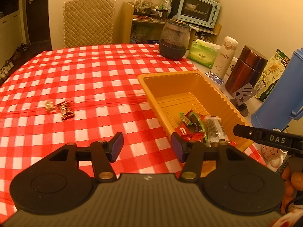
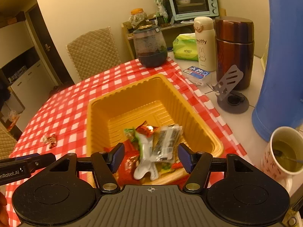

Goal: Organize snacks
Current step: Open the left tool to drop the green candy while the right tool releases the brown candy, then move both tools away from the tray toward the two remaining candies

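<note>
A red checked tablecloth [image 1: 90, 71] covers the table. Nearest, the left gripper [image 1: 147, 147] hangs released and empty over the cloth, and the right gripper [image 2: 151, 156] hangs released over the yellow tray [image 2: 132, 94] holding wrapped snacks [image 2: 157, 143]. Farther left lie what look like two loose candies [image 1: 60, 109].

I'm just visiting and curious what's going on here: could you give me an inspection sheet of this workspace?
Surface: red-and-white checked tablecloth.
Job's things: yellow ribbed plastic tray holding a pile of wrapped snacks; two small wrapped sweets loose on the cloth.
Clutter: dark glass jar, cream flask, brown metal canister, blue plastic jug, patterned mug of tea.
Grippers: left gripper and right gripper both open, empty.
Cables: nothing seen.
Surroundings: quilted chair, pale blue toaster oven.
</note>
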### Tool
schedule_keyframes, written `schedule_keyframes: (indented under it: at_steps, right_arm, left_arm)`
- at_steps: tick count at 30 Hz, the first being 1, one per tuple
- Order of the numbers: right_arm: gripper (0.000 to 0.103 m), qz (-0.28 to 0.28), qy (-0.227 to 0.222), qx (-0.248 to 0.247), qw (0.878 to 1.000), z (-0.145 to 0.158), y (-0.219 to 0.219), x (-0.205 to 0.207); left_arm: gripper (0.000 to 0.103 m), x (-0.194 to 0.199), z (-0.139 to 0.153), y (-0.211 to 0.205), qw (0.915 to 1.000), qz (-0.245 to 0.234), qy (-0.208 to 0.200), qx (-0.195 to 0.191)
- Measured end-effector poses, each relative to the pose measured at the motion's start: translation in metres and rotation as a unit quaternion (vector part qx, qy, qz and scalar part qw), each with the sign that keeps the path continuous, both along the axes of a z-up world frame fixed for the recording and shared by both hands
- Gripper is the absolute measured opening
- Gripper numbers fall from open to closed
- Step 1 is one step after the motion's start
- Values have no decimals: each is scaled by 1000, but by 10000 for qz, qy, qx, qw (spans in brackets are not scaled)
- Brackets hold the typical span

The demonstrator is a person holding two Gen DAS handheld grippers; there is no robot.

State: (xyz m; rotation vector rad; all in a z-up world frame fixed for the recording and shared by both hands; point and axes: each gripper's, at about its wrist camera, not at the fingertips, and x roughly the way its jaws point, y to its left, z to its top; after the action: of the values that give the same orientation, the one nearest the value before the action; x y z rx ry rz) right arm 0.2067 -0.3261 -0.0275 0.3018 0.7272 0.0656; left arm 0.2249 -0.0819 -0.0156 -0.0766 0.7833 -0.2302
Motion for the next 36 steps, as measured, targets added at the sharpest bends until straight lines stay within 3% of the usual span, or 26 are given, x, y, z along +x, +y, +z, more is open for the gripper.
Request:
schedule_keyframes:
  at_steps: [19,36]
  right_arm:
    - [62,471,-387,-91,9981,51,64,-49]
    - [63,1120,-413,-260,9925,52,129,-42]
  left_arm:
    - [66,-64,34,59,9988,405,-227,128]
    - [72,-79,30,132,9945,995,-207,234]
